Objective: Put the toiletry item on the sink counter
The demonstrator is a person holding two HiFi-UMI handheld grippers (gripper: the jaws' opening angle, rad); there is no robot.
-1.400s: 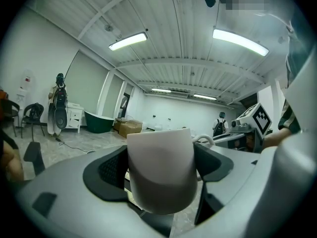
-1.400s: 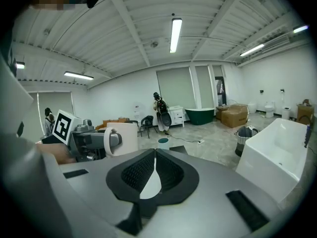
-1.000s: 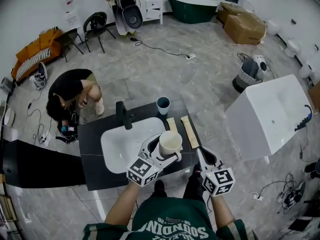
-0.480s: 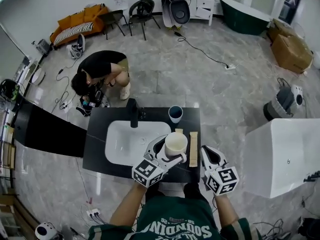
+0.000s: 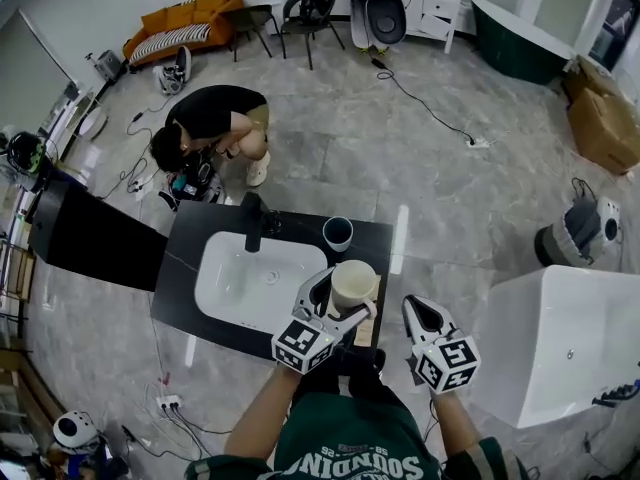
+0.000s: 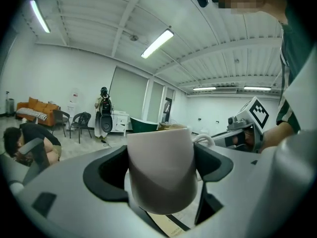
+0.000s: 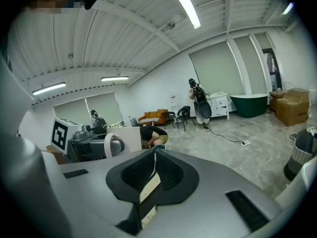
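My left gripper (image 5: 338, 293) is shut on a cream mug (image 5: 352, 283), held upright above the front right corner of the black sink counter (image 5: 180, 268). In the left gripper view the mug (image 6: 161, 167) fills the space between the jaws. My right gripper (image 5: 418, 311) hangs shut just right of the counter, with nothing gripped. A tan box (image 5: 364, 332) lies on the counter under the mug, mostly hidden. In the right gripper view the gripper (image 7: 153, 170) shows a thin tan strip through its slit, and the mug (image 7: 130, 139) is at the left.
The counter carries a white basin (image 5: 245, 278), a black faucet (image 5: 252, 223) and a dark blue cup (image 5: 337, 233). A person (image 5: 205, 118) crouches on the floor behind the counter. A white tub (image 5: 560, 338) stands at the right. Cables lie on the floor.
The head view has swung, so the counter now sits further left. Both grippers have drifted toward the counter's front right corner. The mug stays in the left gripper.
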